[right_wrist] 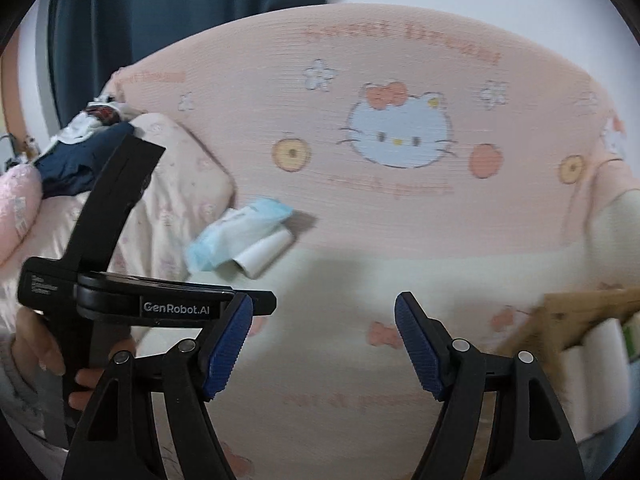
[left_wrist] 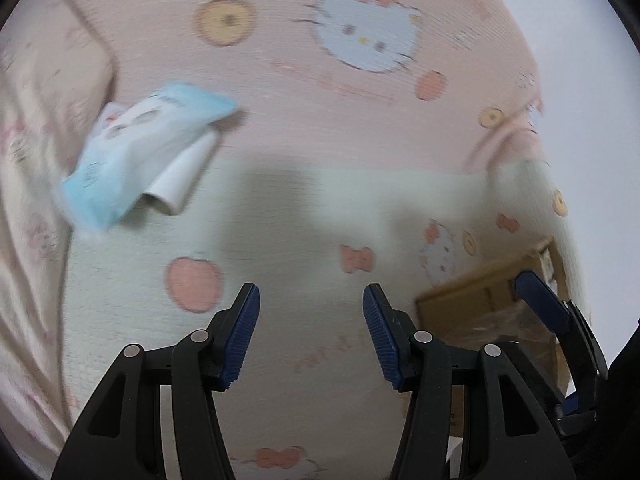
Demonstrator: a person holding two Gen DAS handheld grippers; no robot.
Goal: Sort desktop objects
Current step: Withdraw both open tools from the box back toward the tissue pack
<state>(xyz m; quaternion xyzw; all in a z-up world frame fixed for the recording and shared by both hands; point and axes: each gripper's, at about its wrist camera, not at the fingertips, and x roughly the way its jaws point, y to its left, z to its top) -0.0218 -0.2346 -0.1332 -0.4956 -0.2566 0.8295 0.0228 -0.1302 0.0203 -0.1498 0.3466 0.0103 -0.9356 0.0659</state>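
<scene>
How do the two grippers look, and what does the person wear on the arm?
Both the left gripper and right gripper are black with ribbed blue pads and silver rivets. The left one's body reads "GenRobot.AI". A light grey sleeve covers the wrist.

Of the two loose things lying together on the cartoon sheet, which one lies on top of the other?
The light blue packet lies on top; its lower edge covers one end of the white tube, which sticks out from under it.

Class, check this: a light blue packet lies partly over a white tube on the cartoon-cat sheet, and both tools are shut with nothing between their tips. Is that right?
Not quite. The packet does lie partly over the tube on the sheet, but both wrist views show the left tool and right tool open, with nothing between their tips.
</scene>
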